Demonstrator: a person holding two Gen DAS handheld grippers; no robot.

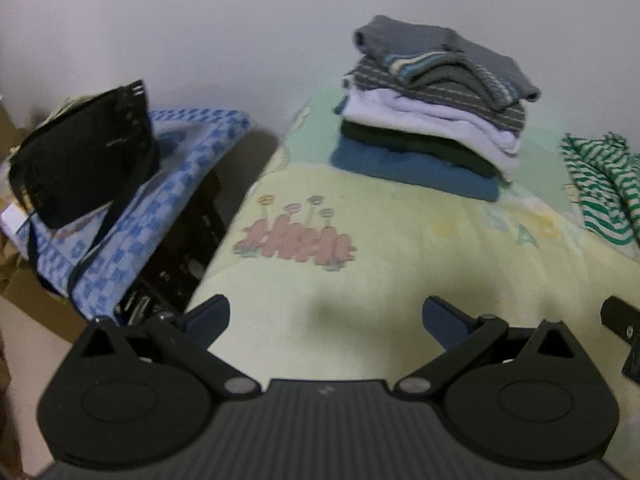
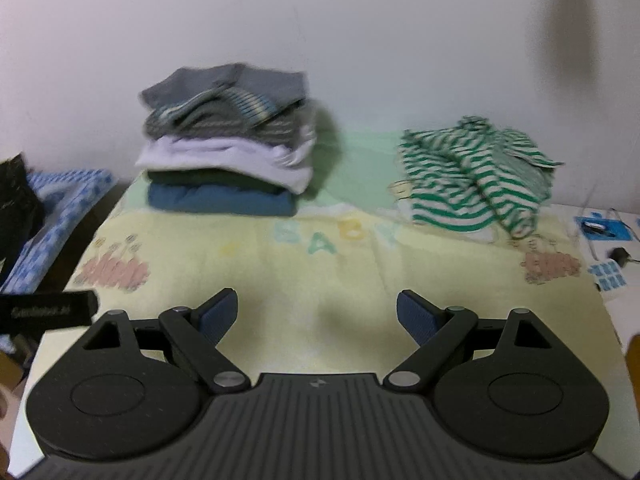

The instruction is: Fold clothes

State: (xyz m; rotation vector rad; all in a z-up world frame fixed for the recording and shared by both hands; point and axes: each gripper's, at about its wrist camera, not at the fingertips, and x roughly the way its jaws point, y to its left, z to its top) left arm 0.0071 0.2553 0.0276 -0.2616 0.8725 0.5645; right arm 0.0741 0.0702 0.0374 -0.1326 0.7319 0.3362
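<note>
**On the blanket: both tools empty, striped garment unfolded**

Over the pale yellow blanket (image 2: 320, 272) you hold both tools above bare fabric. Your left tool (image 1: 326, 320) has its blue-padded fingers (image 1: 210, 318) spread wide with nothing between them; your right tool (image 2: 316, 314) is spread the same way and is equally empty. Neither touches any clothing.

Toward the back wall (image 2: 320, 20) sits the folded stack (image 2: 228, 148): a blue piece at the bottom, a dark green one above it, white next, then grey striped knits on top. The top pieces sit slightly askew, and the stack rests on the green band of the blanket.

To the right of the stack, well apart from it, lies the green-and-white striped garment (image 2: 476, 176), crumpled and unfolded, its folds bunched together. From your left tool's view it shows only at the far right edge (image 1: 600, 184).

Printed on the blanket between you and the clothes are the letters "BABY" (image 2: 332, 238) and pink flower patches (image 1: 296, 240).

Off the blanket's left side a blue checked cloth (image 1: 132, 216) drapes over a lower surface, with a black bag (image 1: 84, 156) sitting on it. On the right, past the blanket's edge, small blue items (image 2: 604, 276) lie on a white surface; the blur hides what they are.
</note>
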